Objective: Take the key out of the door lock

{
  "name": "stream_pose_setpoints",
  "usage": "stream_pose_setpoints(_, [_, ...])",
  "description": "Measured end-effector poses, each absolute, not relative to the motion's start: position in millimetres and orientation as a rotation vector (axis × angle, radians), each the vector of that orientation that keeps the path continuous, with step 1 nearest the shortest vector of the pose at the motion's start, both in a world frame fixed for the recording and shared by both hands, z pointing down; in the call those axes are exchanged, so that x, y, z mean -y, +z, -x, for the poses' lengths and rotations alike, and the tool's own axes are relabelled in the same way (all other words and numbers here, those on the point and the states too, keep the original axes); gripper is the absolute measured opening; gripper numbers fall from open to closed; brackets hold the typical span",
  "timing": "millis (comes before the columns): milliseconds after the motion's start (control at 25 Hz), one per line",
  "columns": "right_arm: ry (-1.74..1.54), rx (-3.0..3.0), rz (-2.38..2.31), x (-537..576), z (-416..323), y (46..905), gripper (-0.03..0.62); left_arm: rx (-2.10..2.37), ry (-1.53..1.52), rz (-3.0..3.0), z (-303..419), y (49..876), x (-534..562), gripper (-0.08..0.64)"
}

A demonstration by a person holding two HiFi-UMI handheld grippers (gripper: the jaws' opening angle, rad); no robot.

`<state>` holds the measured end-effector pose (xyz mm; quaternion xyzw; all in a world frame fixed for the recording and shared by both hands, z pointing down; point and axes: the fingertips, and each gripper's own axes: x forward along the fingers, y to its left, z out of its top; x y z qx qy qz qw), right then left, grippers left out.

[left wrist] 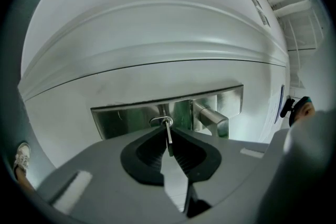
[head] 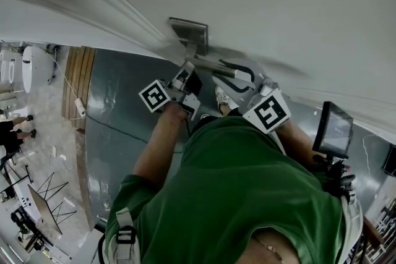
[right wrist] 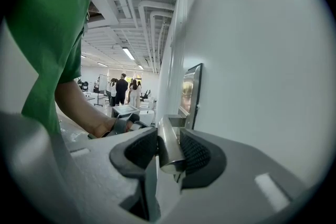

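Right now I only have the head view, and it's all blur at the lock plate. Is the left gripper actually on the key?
Observer: Yes. In the left gripper view, the left gripper is shut on the key, with both pads pinching the thin blade.
Operator: Key out of the lock?
Observer: No. Its far end sits in the cylinder on the steel plate.
Operator: And the right gripper?
Observer: The right gripper view shows the right gripper shut on the door handle, with the lever clamped between its pads.
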<state>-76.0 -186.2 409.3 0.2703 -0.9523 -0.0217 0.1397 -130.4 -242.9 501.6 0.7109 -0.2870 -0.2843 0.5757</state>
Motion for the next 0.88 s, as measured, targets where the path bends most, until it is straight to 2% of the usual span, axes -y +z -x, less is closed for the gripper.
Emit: stream_pose_setpoints(880, [-0.069,2.749,-0.751,182.7,83.4,408.2,0.133,0.648,-0.69,-1.653,131.9,496.2,245.9,0.045])
